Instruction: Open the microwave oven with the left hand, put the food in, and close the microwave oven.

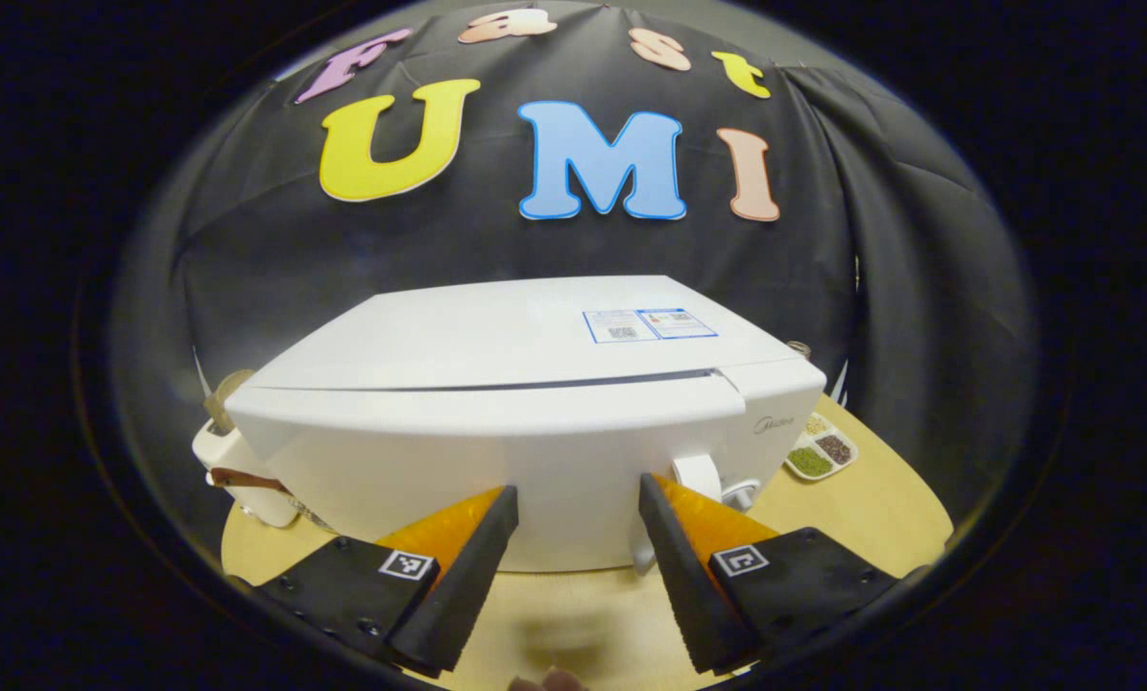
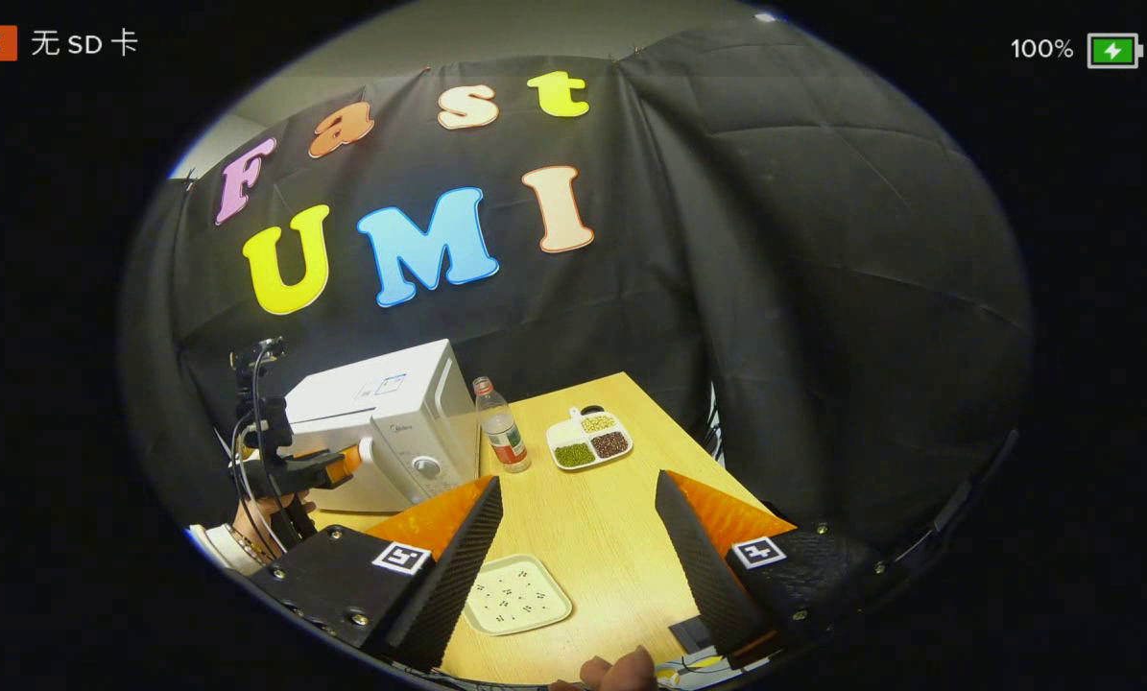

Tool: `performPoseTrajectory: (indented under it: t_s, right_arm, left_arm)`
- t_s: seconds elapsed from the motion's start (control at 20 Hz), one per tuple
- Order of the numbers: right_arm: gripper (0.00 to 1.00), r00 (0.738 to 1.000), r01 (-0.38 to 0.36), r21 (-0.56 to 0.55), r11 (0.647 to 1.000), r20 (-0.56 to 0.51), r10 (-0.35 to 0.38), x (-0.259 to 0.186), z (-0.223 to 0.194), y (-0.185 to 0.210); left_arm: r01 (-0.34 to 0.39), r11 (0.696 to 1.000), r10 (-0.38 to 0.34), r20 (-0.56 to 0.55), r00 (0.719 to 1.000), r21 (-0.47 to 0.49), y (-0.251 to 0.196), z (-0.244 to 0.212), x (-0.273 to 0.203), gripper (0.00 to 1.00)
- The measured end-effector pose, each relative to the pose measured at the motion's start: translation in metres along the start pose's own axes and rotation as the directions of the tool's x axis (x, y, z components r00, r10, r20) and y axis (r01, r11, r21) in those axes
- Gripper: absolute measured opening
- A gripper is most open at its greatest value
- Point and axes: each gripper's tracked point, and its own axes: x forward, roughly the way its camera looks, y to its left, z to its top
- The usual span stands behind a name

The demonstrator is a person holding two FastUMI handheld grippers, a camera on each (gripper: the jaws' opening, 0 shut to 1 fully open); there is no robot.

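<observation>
Wooden table [image 2: 621,499], boxy white microwave [image 1: 535,413].

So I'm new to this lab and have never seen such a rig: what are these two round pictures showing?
A person holds two hand-held grippers, each with a camera looking along its own fingers. The left gripper view faces the white microwave, door shut, with the left gripper open and holding nothing. The right gripper view looks across the wooden table: the right gripper is open above a square plate. Farther off stand a bottle and a divided tray of grains.
</observation>
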Motion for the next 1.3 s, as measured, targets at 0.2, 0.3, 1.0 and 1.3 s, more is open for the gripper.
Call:
performPoseTrajectory:
  t_s: [0.2,0.3,1.0,1.3]
  right_arm:
    - [0.98,1.0,-0.015,-0.012,1.0,0.019,0.016,-0.007,0.006,0.007]
    - [0.98,0.999,-0.033,-0.037,0.999,0.031,0.034,-0.005,0.009,0.011]
    - [0.93,0.925,-0.302,-0.17,0.938,0.184,0.332,-0.021,0.128,0.05]
    - [0.98,0.883,-0.378,-0.2,0.904,0.216,0.417,-0.072,0.181,0.085]
  left_arm:
    - [0.024,0.998,-0.028,-0.065,0.997,-0.066,0.0,-0.013,-0.008,0.91]
    - [0.045,0.994,-0.053,-0.08,0.995,-0.103,-0.002,-0.023,-0.03,0.91]
    - [-0.111,0.977,0.163,0.304,0.939,-0.181,-0.007,0.133,-0.351,0.95]
    - [-0.14,0.971,0.219,0.472,0.854,-0.196,-0.017,0.243,-0.492,0.91]
